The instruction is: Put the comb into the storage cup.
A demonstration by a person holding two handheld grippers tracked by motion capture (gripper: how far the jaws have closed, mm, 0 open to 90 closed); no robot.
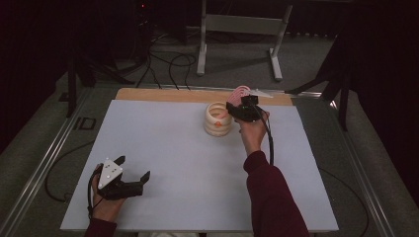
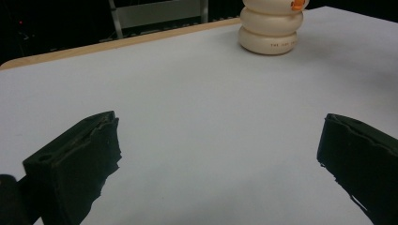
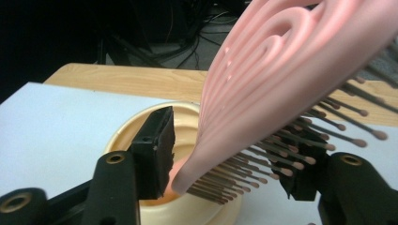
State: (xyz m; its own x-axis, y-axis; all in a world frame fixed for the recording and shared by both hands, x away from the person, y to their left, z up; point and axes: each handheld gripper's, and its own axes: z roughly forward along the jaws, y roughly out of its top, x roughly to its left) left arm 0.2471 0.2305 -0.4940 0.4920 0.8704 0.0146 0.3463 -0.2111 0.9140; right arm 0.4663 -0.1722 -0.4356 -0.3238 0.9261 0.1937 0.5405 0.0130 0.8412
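Note:
A cream ribbed cup (image 1: 218,120) stands near the far edge of the white table (image 1: 188,163); it also appears in the left gripper view as cup (image 2: 270,33). A pink hairbrush (image 1: 240,93) leans up out of it, handle end down inside the cup's rim (image 3: 122,133). In the right gripper view the hairbrush (image 3: 281,70) rises between the jaws of my right gripper (image 3: 230,157), which stand apart on either side of it, one by the handle, one among the bristles. That right gripper (image 1: 231,109) sits just right of the cup. My left gripper (image 1: 133,168) rests open and empty at the near left; its own view shows this left gripper (image 2: 218,140) over bare table.
A wooden strip (image 1: 163,95) runs along the table's far edge. Beyond it on the floor stand a metal frame (image 1: 242,29) and loose cables (image 1: 173,64). A dark red sleeve (image 1: 272,197) reaches in from the bottom right.

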